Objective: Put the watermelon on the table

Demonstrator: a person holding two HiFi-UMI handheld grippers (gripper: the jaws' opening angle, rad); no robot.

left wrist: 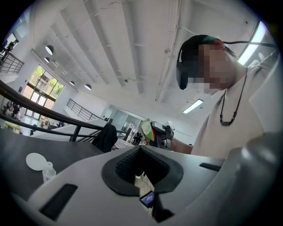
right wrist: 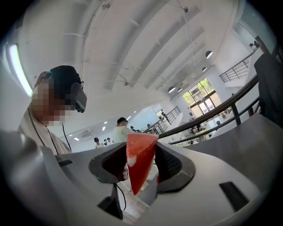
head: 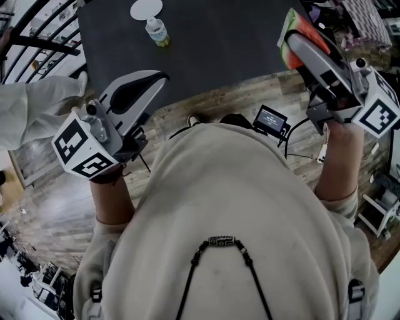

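My right gripper (head: 301, 45) is clamped on the watermelon (head: 300, 24) slice, red flesh pinched between both pads (rind edge turned left), raised at the right edge of the dark table (head: 219, 50). My left gripper (head: 140, 84) hangs near the table's near left corner, jaws together on nothing. A small bottle (head: 157, 31) and a white disc (head: 146, 9) sit at the far left.

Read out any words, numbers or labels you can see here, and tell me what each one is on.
No text here is readable.
Small screen: lines of print, too small to read.
Bottle: label blurred, unreadable.
Cubes on the left claw and right claw: black-and-white squares only, no words.
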